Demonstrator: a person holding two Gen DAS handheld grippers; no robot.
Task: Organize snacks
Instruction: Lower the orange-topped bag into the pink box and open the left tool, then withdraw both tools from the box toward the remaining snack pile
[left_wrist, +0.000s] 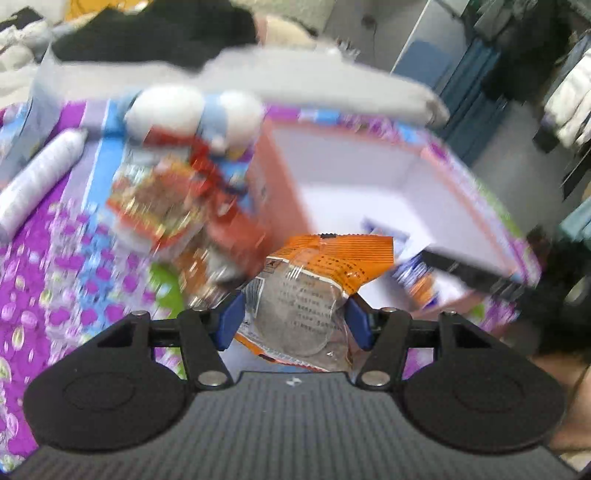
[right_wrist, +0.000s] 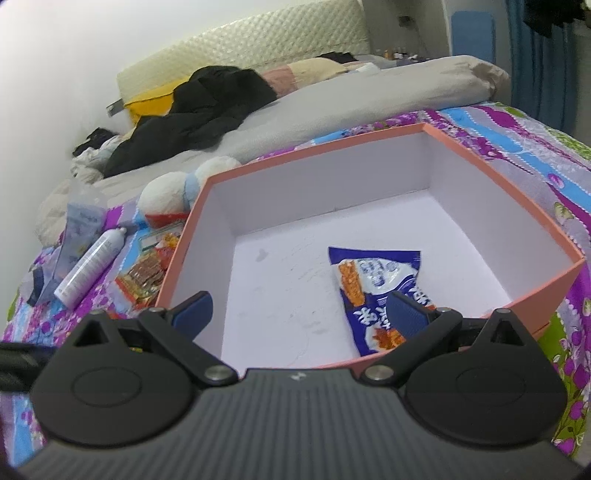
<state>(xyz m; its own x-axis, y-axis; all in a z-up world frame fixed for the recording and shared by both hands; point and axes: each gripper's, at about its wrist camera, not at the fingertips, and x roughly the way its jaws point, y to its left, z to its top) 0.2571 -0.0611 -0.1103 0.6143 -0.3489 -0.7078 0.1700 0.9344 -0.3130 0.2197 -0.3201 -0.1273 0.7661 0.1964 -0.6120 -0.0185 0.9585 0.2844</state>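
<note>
My left gripper (left_wrist: 295, 314) is shut on an orange snack packet (left_wrist: 314, 280), whose clear window sits between the blue pads; it hangs above the bedspread near the left wall of the pink box (left_wrist: 280, 184). More snack packets (left_wrist: 155, 206) lie blurred to the left of the box. In the right wrist view the pink box (right_wrist: 369, 142) stands with its top uncovered, and a blue snack packet (right_wrist: 376, 284) lies on its white floor. My right gripper (right_wrist: 295, 314) stands open over the box's near edge, holding nothing. Red and orange snack packets (right_wrist: 147, 277) lie left of the box.
A white spray bottle (right_wrist: 92, 266) and a plush toy (right_wrist: 177, 188) lie left of the box on the purple floral bedspread (right_wrist: 517, 133). A grey duvet (right_wrist: 332, 103) and black clothing (right_wrist: 207, 107) fill the bed behind. A dark object (left_wrist: 476, 273) lies by the box's right corner.
</note>
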